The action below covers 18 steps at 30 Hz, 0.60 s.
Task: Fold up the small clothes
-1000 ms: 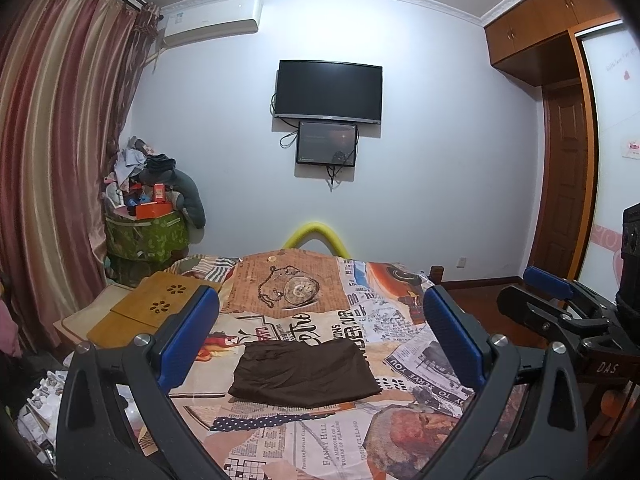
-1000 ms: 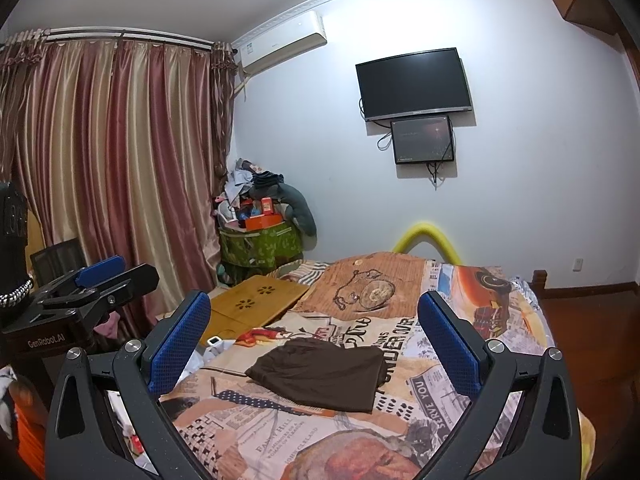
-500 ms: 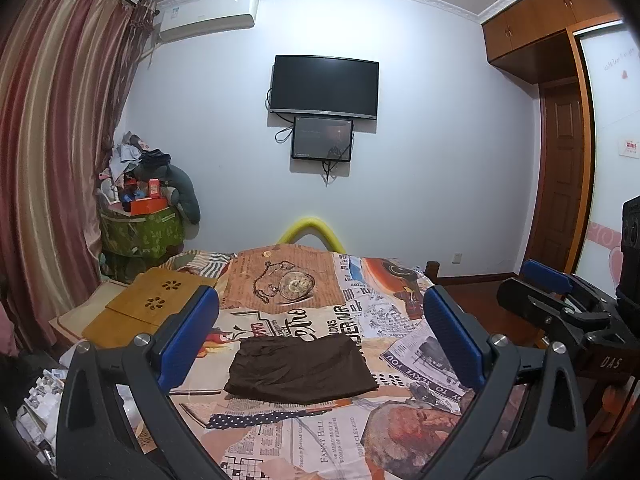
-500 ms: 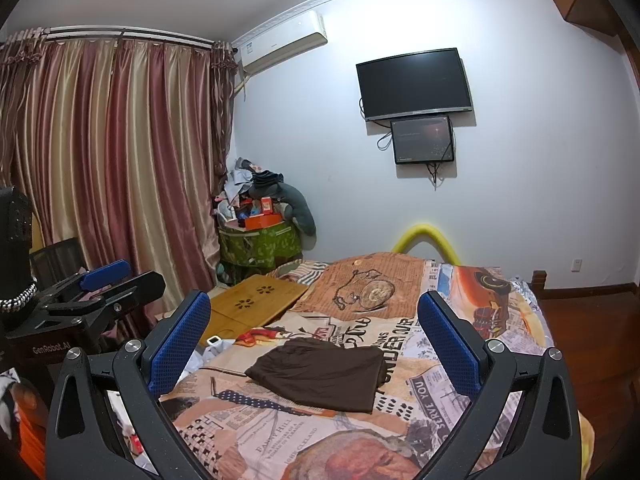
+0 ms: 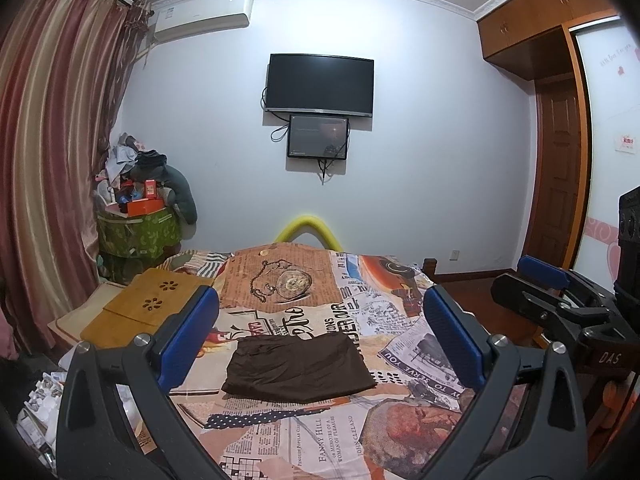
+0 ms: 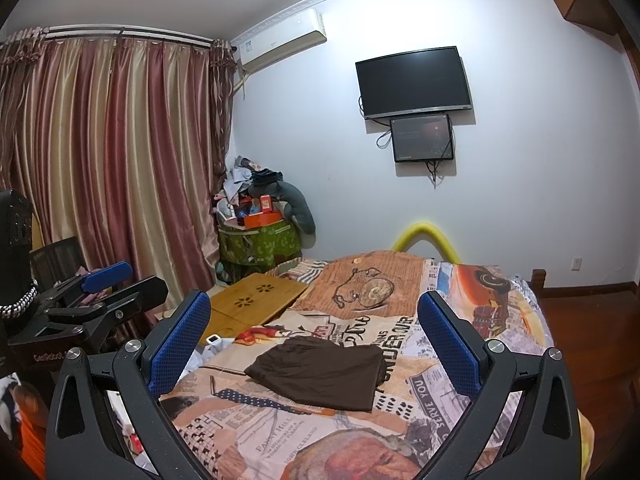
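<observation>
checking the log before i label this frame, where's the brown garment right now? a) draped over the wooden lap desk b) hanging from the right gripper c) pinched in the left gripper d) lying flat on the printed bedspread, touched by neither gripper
d: the brown garment lies flat on the printed bedspread, while the left gripper and right gripper both stand open above it, holding nothing.

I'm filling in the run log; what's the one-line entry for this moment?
stage: fold looks done | brown garment: folded flat on bed cover | left gripper: open, empty | right gripper: open, empty
</observation>
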Each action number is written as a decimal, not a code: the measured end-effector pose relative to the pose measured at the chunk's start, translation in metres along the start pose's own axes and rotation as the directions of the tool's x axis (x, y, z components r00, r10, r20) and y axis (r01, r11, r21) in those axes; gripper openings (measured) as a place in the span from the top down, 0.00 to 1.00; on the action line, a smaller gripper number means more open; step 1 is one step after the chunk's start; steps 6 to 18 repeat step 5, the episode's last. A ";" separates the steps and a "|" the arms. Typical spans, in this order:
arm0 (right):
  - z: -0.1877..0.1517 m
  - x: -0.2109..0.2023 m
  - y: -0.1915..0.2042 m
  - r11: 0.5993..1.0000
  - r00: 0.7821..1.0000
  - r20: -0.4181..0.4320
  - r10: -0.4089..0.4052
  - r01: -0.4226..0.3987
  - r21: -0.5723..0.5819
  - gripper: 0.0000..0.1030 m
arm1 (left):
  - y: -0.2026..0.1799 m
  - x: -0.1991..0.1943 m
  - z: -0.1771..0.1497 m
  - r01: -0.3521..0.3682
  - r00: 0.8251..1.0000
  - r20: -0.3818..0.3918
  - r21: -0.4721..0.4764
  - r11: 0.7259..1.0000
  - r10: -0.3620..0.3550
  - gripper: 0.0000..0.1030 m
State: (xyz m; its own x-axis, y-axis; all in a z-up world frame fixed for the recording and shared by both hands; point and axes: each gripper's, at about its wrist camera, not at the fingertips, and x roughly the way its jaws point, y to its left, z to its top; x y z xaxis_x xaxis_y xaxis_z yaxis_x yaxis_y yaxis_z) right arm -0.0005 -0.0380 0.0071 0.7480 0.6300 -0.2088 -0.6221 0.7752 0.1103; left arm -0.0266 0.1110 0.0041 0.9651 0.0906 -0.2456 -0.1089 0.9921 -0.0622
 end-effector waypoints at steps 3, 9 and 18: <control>0.000 0.000 0.000 1.000 1.000 0.000 0.000 0.000 0.001 0.00 | 0.001 0.001 0.000 0.004 1.000 -0.004 -0.006 1.000 -0.004 0.00; 0.000 0.000 0.000 1.000 1.000 0.000 -0.001 0.001 0.001 0.00 | 0.002 0.002 -0.001 0.005 1.000 -0.007 -0.010 1.000 -0.005 0.00; 0.000 0.000 0.000 1.000 1.000 0.000 -0.001 0.001 0.001 0.00 | 0.002 0.002 -0.001 0.005 1.000 -0.007 -0.010 1.000 -0.005 0.00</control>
